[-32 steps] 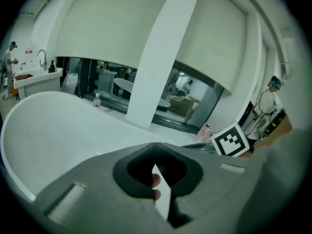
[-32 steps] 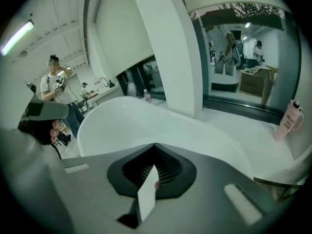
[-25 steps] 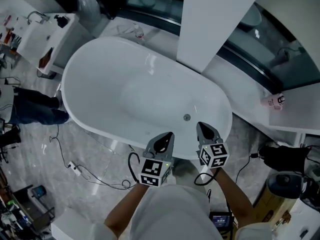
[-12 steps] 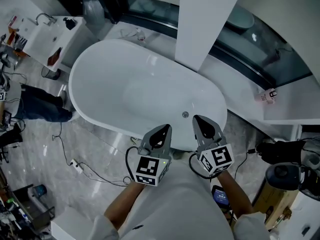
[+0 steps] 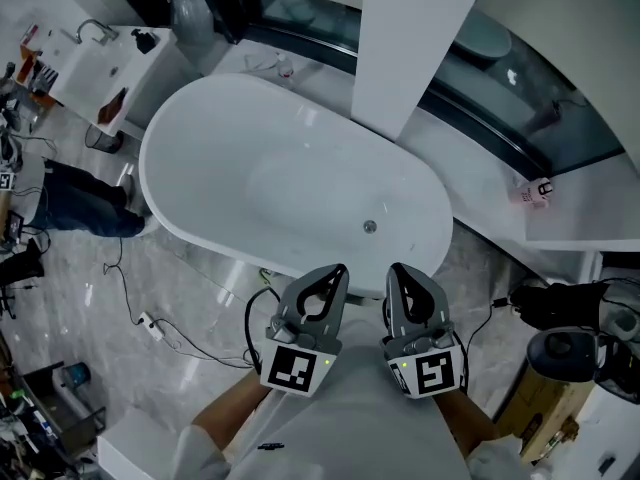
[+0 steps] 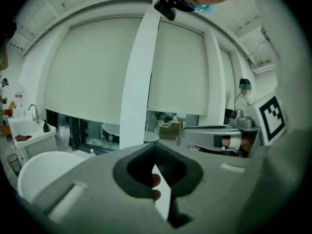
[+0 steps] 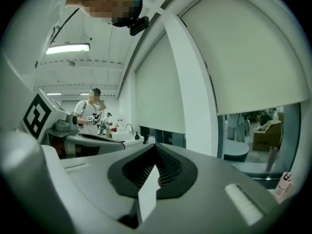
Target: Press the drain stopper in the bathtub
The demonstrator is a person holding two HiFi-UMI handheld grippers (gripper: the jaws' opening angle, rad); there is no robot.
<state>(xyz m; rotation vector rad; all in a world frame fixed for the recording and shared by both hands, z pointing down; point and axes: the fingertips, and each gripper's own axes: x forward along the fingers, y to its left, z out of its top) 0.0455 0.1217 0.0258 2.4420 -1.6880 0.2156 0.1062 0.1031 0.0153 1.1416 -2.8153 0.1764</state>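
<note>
1. Both tools had drawn back toward our chest: the left gripper (image 5: 336,272) and right gripper (image 5: 397,271), jaws closed on nothing, probably readied to poke.
2. Ahead, well apart, the drain stopper (image 5: 369,227) sat untouched on the bathtub (image 5: 230,138) floor.

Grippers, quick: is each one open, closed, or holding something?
Left gripper: closed, holding nothing.
Right gripper: closed, holding nothing.

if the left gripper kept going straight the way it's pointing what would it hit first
Probably the white pillar, or the blind right beside it: the left gripper points roughly level, above the bathtub, not down into it. Depth unclear.
</note>
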